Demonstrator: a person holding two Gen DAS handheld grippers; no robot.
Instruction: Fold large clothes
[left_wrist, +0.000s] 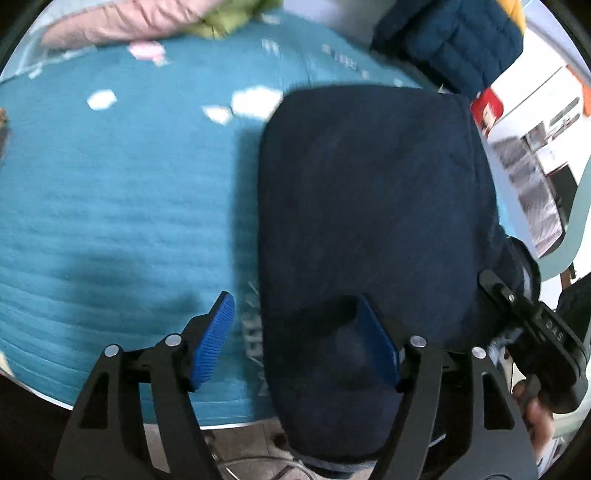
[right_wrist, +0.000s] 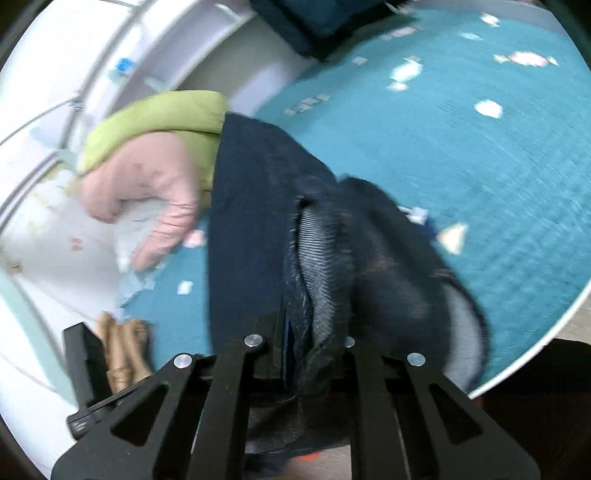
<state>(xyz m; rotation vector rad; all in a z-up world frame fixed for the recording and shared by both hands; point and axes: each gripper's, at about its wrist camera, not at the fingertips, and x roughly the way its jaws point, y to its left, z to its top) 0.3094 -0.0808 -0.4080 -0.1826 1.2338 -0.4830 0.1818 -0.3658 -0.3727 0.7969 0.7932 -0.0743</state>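
— Denim, dark navy and folded into a rounded slab: that is the large garment (left_wrist: 369, 206) we see lying on the ribbed teal bedspread (left_wrist: 122, 221), its near end hanging past the bed's edge. What have we got hold of?

— With our right gripper (right_wrist: 317, 354), a bunched edge of the same garment (right_wrist: 258, 221); the jaws stand nearly together with the cloth pinched between them, and the pale ribbed underside of the fabric shows in the folds. Our left gripper (left_wrist: 299, 339) stands wide open, blue ridged pads (left_wrist: 216, 336) apart, one over the bedspread and one over the denim, gripping nothing.

— And around it?

— A puffy pink quilted jacket (right_wrist: 147, 184) beside a green one (right_wrist: 155, 118) at the bed's far side, and a teal-blue quilted garment (left_wrist: 454, 40) cut off at the frame's top. The bedspread carries small white and pink printed shapes, smeared by motion blur. A tan object (right_wrist: 125, 347) near the right gripper is too blurred for us to identify
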